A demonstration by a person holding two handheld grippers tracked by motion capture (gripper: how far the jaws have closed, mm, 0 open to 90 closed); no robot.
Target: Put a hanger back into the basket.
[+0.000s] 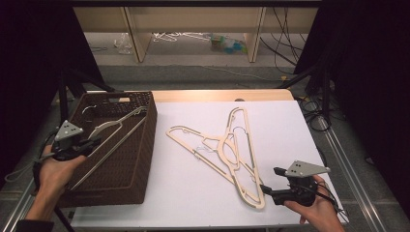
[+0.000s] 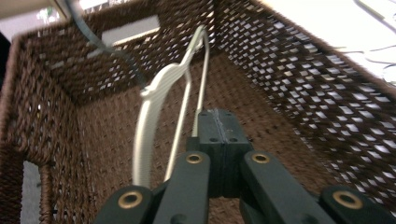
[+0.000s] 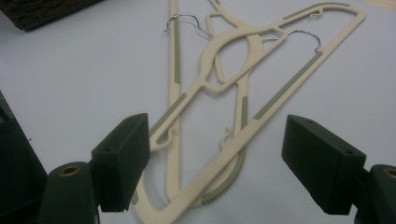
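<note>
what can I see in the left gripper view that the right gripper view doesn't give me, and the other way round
Left gripper view: the inside of the brown woven basket, with a cream hanger standing in it, and the left tongs shut with nothing visibly between the pads; the hanger's thin bar runs just beside them.

Right gripper view: the right tongs wide open over the white tabletop, aimed at two overlapping cream hangers lying flat, their metal hooks visible.

Shared: a bit of the basket and, far off, the flat hangers.
</note>
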